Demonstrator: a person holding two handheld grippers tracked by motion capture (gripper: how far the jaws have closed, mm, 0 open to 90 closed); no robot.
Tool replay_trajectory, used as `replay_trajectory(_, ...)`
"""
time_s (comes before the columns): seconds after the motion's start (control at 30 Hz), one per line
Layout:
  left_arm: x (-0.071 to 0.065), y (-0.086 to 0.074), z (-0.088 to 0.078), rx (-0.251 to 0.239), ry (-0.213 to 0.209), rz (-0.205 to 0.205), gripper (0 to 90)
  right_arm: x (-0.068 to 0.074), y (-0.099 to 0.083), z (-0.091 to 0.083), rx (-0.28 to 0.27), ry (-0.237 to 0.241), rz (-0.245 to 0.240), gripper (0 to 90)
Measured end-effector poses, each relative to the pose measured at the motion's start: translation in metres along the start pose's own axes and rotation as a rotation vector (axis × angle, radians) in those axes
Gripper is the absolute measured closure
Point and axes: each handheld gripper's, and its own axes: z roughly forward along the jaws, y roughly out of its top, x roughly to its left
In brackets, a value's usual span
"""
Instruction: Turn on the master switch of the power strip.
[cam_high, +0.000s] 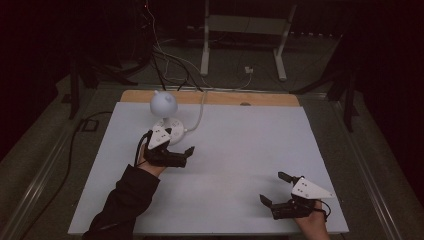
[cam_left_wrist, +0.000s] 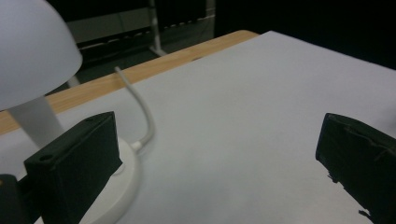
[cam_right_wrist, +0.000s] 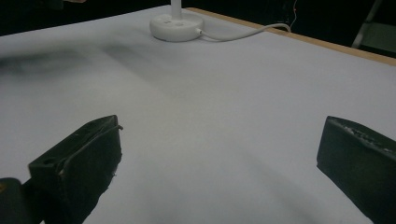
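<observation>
In the high view, a white lamp (cam_high: 163, 107) is seen standing near the far left part of the white table (cam_high: 240, 150), its cord (cam_high: 200, 112) running off toward the wooden far edge. The left gripper (cam_high: 182, 142) is held just in front of the lamp's base, its jaws spread wide with nothing between them. The right gripper (cam_high: 272, 187) is held near the table's near right corner, well apart from the lamp, its jaws also spread and empty.

In the left gripper view, the lamp's shade (cam_left_wrist: 28, 51) and base (cam_left_wrist: 126, 182) are seen close beside one spread jaw; contact cannot be told.

In the right gripper view, bare table is seen between the spread jaws, and the lamp's base (cam_right_wrist: 176, 25) is seen far off.
</observation>
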Motion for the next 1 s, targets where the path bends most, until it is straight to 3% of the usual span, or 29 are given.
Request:
replay_trajectory(0.2, 0.001, -0.002, 0.01, 0.031, 0.052, -0.009, 2.8, 0.0, 0.0, 0.0, -0.001, -0.002, 0.003, 0.0)
replay_trajectory(0.27, 0.001, -0.002, 0.016, 0.053, 0.064, -0.04, 2.2, 0.0, 0.0, 0.0, -0.001, -0.001, 0.002, 0.0)
replay_trajectory(0.47, 0.001, -0.003, 0.025, 0.035, 0.115, -0.047, 0.5, -0.001, -0.001, 0.0, 0.002, -0.001, 0.002, 0.0)
replay_trajectory(0.5, 0.001, -0.003, 0.03, 0.042, 0.14, -0.039, 0.5, -0.001, -0.001, 0.0, 0.0, 0.0, 0.003, 0.0)
replay_trajectory(0.67, 0.005, -0.005, 0.037, 0.06, 0.138, -0.054, 0.5, -0.001, -0.001, -0.001, -0.002, 0.001, 0.006, 0.0)
replay_trajectory(0.77, 0.013, -0.007, 0.043, 0.075, 0.156, -0.085, 0.7, -0.001, 0.0, -0.001, -0.003, 0.002, 0.006, 0.0)
replay_trajectory(1.0, 0.021, -0.011, 0.053, 0.093, 0.185, -0.103, 3.9, -0.001, -0.001, -0.001, 0.0, 0.004, 0.008, 0.0)
